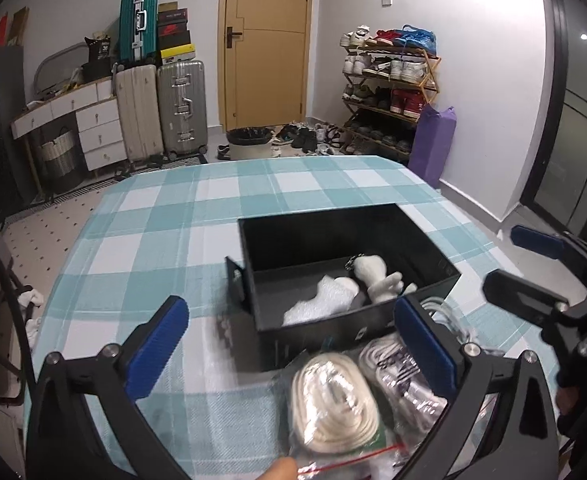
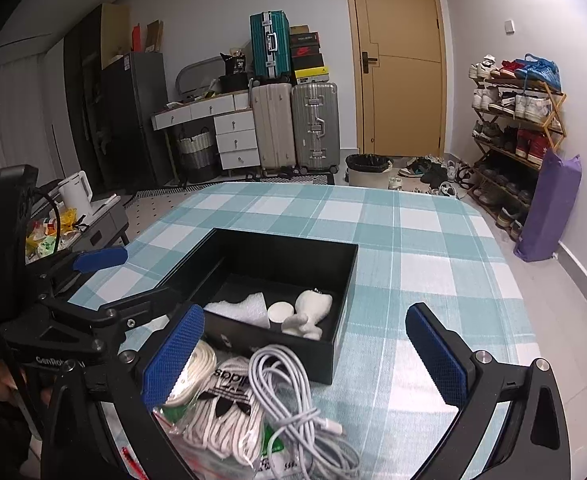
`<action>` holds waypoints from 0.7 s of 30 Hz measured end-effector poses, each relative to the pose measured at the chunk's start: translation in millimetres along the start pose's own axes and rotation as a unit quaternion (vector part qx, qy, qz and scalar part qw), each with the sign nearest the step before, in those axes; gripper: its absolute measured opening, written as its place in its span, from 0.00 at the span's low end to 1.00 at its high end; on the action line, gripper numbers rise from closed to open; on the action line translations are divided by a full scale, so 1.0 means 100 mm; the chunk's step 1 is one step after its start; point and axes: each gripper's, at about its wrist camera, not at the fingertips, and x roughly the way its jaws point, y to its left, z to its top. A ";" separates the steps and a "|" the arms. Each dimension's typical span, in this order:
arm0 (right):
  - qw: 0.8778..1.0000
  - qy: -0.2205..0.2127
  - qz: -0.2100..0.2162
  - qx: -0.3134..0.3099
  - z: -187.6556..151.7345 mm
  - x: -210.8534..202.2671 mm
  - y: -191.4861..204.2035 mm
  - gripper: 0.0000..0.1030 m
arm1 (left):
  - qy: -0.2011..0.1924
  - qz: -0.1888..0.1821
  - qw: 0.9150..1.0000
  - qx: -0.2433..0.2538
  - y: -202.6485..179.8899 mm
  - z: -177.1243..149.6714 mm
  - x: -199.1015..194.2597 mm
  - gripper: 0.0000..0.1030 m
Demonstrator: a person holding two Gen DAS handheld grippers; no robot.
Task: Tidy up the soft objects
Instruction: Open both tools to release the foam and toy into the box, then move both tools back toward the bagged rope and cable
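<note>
**Mid-sort, both tongs released above the remaining pile**

Found a black box (image 1: 373,240) on the checked tablecloth (image 2: 413,220), already holding a white plush toy (image 2: 309,312), a piece of white foam wrap (image 2: 241,308) and a small white disc (image 2: 280,312). Left outside, just in front of the box's near wall: a bagged coil of white rope (image 1: 333,404), a bagged bundle of white laces (image 2: 221,412) and a loose white cable (image 2: 293,392), all crowded together and overlapping. Held the left gripper (image 1: 293,344) spread wide over the bagged coil, grasping nothing. Kept the right gripper (image 2: 313,352) likewise released, poised over the cable and laces. Judged as partway through, between picks. Called next for lowering onto one item only, probably the cable or a bag, closing on a bunched part, then lifting clear of the wall into the box.
</note>
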 end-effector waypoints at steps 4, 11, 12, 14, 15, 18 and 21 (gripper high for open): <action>1.000 0.002 -0.005 0.000 -0.08 -0.05 0.00 1.00 | 0.007 0.018 1.000 -0.005 0.04 -0.10 -0.01 1.00; 1.000 0.013 -0.008 0.014 -0.25 -0.10 -0.03 1.00 | 0.003 0.022 1.000 -0.017 0.09 -0.23 -0.09 1.00; 1.000 0.016 -0.008 0.014 -0.27 -0.10 -0.03 1.00 | 0.003 0.021 1.000 -0.016 0.08 -0.25 -0.10 1.00; 1.000 0.020 -0.016 0.009 -0.31 -0.10 -0.01 1.00 | 0.000 0.023 1.000 -0.010 0.06 -0.29 -0.12 1.00; 1.000 0.021 -0.019 0.006 -0.33 -0.11 0.00 1.00 | 0.002 0.024 1.000 -0.005 0.04 -0.32 -0.12 1.00; 0.999 0.017 -0.029 -0.001 -0.41 -0.14 0.01 1.00 | 0.006 0.023 1.000 0.003 0.00 -0.38 -0.12 1.00; 0.999 0.023 -0.031 -0.005 -0.48 -0.14 -0.01 1.00 | 0.001 0.026 1.000 0.008 -0.02 -0.44 -0.14 1.00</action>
